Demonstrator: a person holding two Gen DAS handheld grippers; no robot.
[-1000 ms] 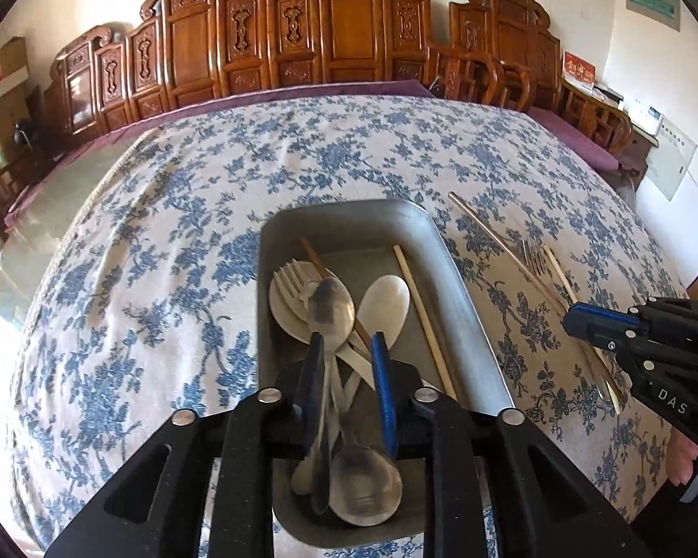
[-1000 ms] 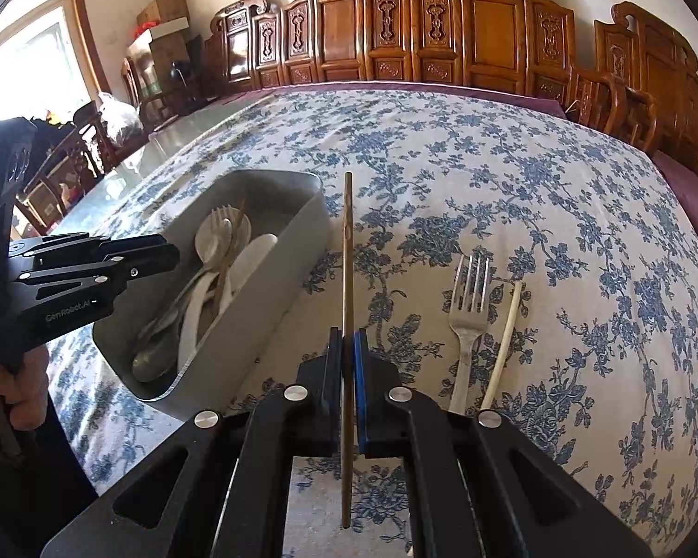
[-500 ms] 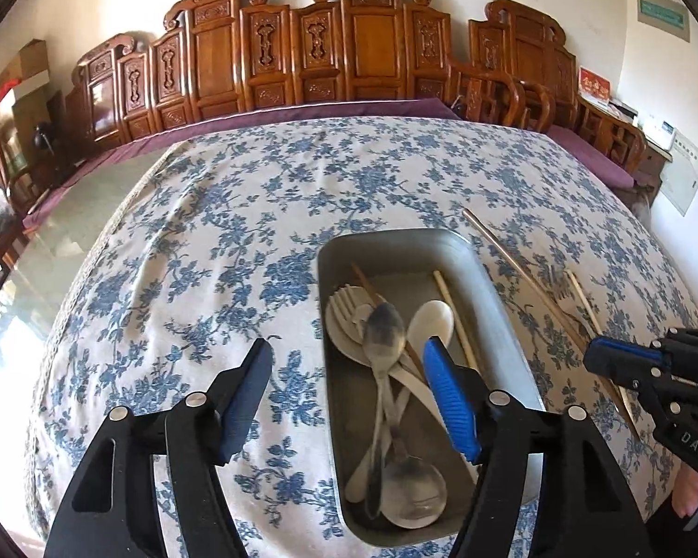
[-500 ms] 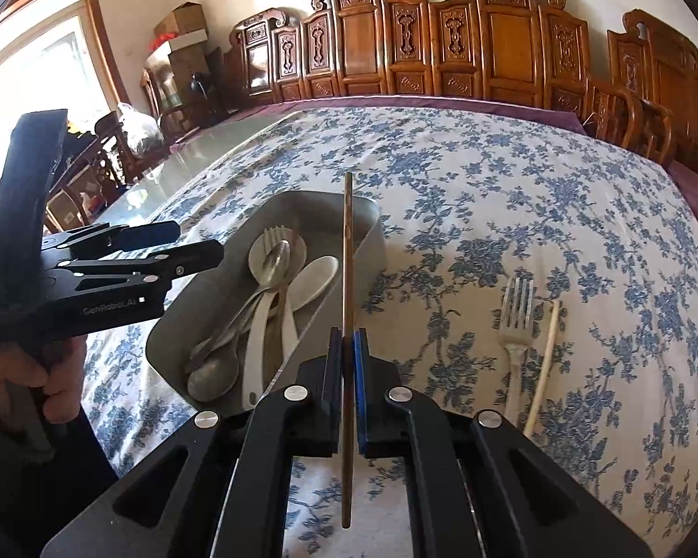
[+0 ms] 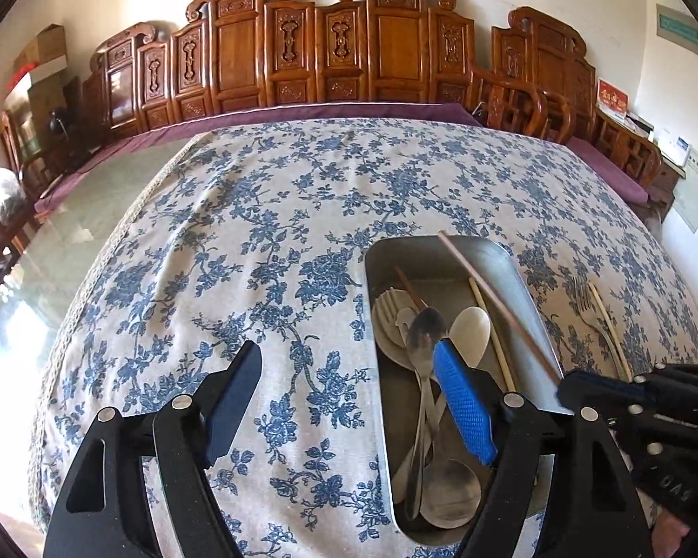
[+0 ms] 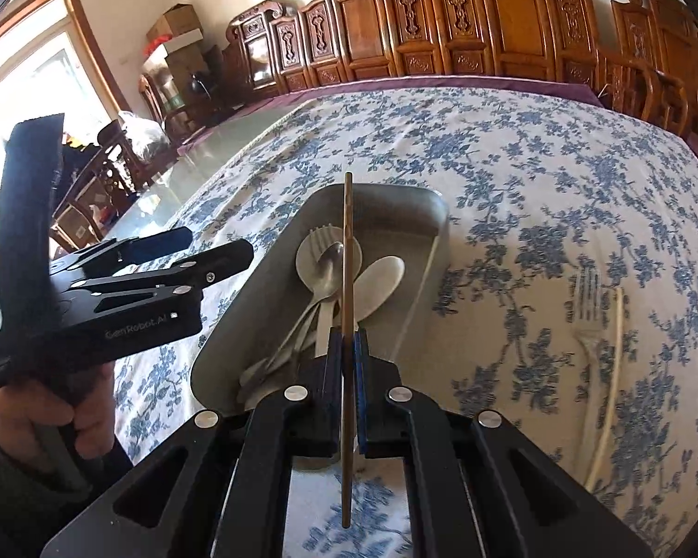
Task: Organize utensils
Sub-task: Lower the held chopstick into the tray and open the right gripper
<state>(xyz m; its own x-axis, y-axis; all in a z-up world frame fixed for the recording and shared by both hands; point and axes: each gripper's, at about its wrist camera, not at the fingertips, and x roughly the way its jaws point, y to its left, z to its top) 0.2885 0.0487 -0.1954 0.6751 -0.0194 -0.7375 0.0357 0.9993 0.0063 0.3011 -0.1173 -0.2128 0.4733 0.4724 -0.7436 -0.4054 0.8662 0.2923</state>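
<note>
**Brown chopstick held over the tray, left tongs spread wide**

Right at the bottom of the right wrist view, the right gripper [image 6: 347, 348] has its two pads pinched tight on a brown chopstick [image 6: 347, 279], which runs straight up the centre of the frame, its far tip reaching the tray's back rim. Beneath it sits the metal tray [image 6: 395, 200], mid-frame, already loaded: a steel spoon [image 6: 330, 260], a white spoon [image 6: 379, 286] and a pale fork [image 6: 318, 235] piled together inside.

Over to the left wrist view: the left gripper [image 5: 349, 400] at the bottom of the frame is wide apart and holding nothing, its blue-padded finger [image 5: 463, 404] above the tray's contents and the other finger over the cloth. From here the tray [image 5: 512, 260] lies lower right.

Further right on the floral tablecloth [image 6: 535, 162], outside the tray, a metal fork [image 6: 586, 307] and a pale chopstick [image 6: 612, 372] lie side by side, just apart from each other.

Across the top of both frames, a row of carved wooden chairs [image 5: 349, 46] lines the far edge of the table.
</note>
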